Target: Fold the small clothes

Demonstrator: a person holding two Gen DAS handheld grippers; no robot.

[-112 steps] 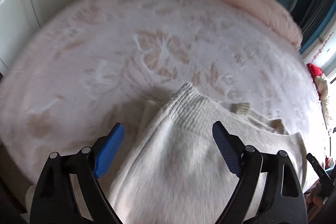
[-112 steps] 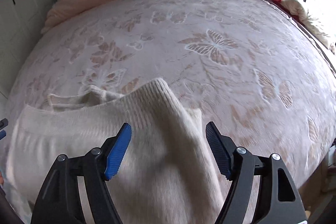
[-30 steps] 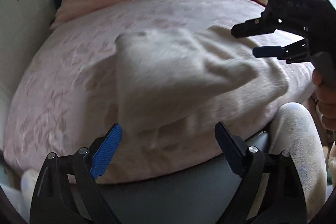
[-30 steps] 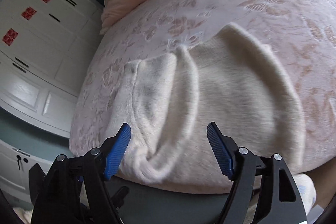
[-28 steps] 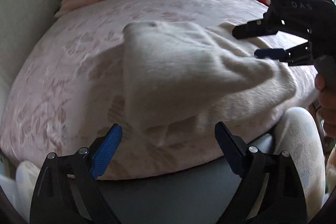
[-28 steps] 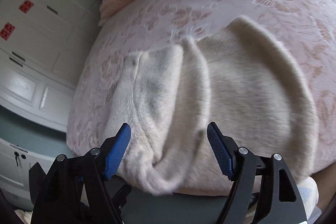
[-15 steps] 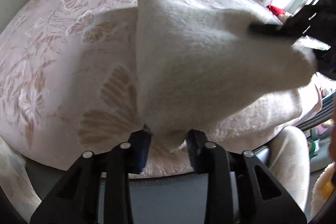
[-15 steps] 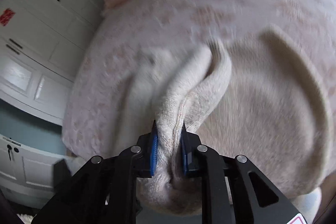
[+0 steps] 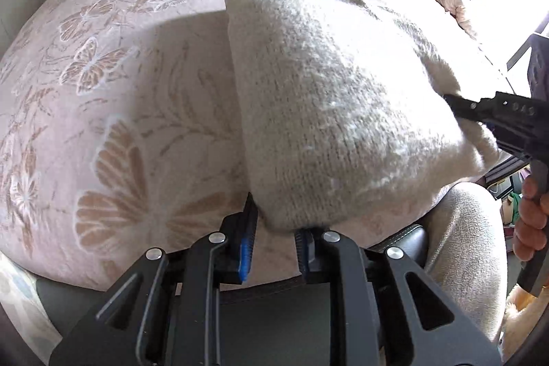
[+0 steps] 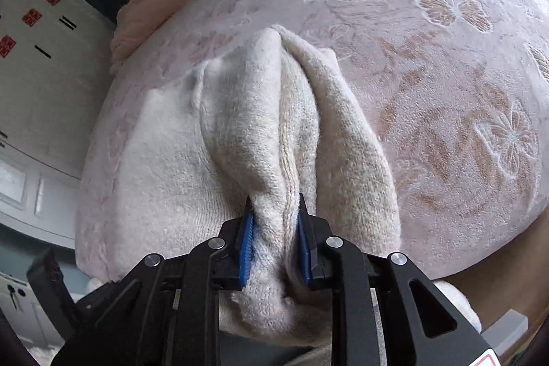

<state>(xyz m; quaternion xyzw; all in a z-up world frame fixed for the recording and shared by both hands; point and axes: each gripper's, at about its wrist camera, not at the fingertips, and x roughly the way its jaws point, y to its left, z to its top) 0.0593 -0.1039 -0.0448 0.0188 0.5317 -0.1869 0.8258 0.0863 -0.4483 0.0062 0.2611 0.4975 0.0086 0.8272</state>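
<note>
Left wrist view: left gripper (image 9: 274, 242) closing on sweater (image 9: 336, 98) hem; right gripper (image 10: 274, 240), easing open, pinches bunched knit. Both corners should lift evenly.

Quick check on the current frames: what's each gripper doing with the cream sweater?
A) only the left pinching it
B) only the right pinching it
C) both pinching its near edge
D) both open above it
C: the left gripper has the near corner of the cream sweater between its blue pads, jaws closing, and the right gripper has a bunched fold of it between its pads, jaws opening a little.
</note>
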